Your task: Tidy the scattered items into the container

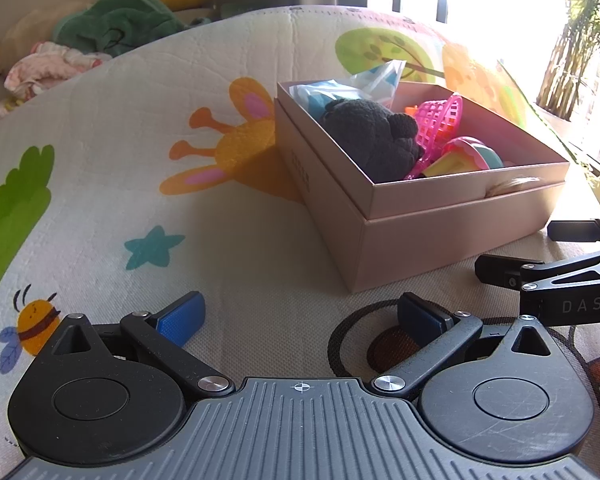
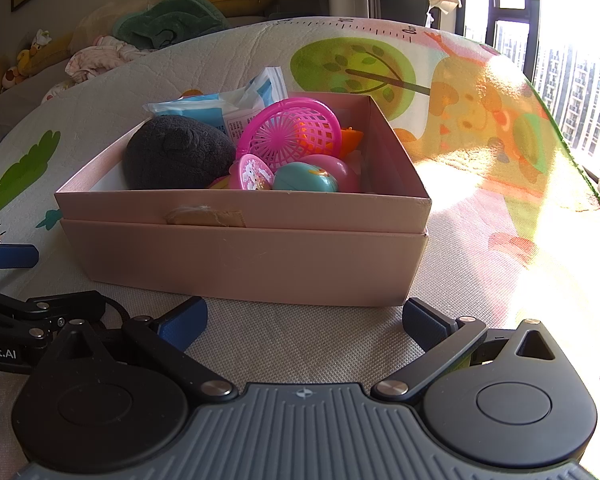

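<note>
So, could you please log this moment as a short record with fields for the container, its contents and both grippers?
container: pink box, open, on the play mat
contents: dark plush toy, pink basket, blue-white packet, teal toy
left gripper: open, empty, low over the mat
right gripper: open, empty, facing the box
loose items on mat: none visible

Sunlit cartoon play mat [image 2: 228, 52], bright window [image 2: 572, 60] (towers outside), cushions and green blanket [image 2: 168, 20] behind.

Left hand-held gripper [image 1: 300, 320] wide open, empty; right hand-held gripper [image 2: 304, 320] likewise
</note>
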`<state>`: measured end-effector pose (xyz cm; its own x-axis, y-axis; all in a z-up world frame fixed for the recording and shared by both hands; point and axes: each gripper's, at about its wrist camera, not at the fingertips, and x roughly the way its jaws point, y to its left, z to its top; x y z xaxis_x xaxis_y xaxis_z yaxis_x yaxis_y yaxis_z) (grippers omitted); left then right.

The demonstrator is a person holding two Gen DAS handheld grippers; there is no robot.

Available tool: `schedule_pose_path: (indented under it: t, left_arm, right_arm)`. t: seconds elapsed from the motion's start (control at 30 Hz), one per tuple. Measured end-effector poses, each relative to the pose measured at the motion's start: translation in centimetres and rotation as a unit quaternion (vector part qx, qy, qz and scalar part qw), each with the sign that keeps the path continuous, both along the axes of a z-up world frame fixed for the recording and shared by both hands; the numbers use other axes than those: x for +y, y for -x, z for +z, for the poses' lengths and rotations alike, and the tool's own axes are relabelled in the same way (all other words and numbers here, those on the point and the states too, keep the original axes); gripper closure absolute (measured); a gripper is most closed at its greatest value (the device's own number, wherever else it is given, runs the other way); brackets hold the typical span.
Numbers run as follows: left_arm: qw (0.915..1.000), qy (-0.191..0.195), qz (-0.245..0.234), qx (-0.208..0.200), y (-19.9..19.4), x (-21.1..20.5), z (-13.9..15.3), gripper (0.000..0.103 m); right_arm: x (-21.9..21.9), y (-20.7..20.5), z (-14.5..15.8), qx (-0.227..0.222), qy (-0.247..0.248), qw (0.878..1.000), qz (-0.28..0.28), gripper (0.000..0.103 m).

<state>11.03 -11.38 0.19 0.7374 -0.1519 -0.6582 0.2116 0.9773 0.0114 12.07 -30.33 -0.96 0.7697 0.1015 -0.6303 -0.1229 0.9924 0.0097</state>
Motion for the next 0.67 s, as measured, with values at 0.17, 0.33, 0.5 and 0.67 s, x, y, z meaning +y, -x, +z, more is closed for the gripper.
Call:
schedule_pose_path:
  t: [0.17,0.33,0.5,0.67]
  left_arm:
    - [1.0,0.0,0.0,0.0,0.0,0.01,-0.01,0.0]
    - [1.0,0.0,0.0,0.0,-0.07,0.07,-0.04,0.0]
    - [1.0,0.0,0.0,0.001,-0.09,0.08,-0.05,0.0]
    - [0.9998,0.002,-0.018,0.008,-0.11,0.36,0.25,0.0]
  right_arm:
    - [0.0,0.0,0.0,0.0,0.0,1.0,0.0,0.0]
    - [0.0,0.0,0.0,0.0,0.0,1.0,0.0,0.0]
    - [-0.01,0.0,0.0,0.0,0.0,1.0,0.0,0.0]
    - [-0.01,-0.01,0.0,0.0,0.0,1.0,0.0,0.0]
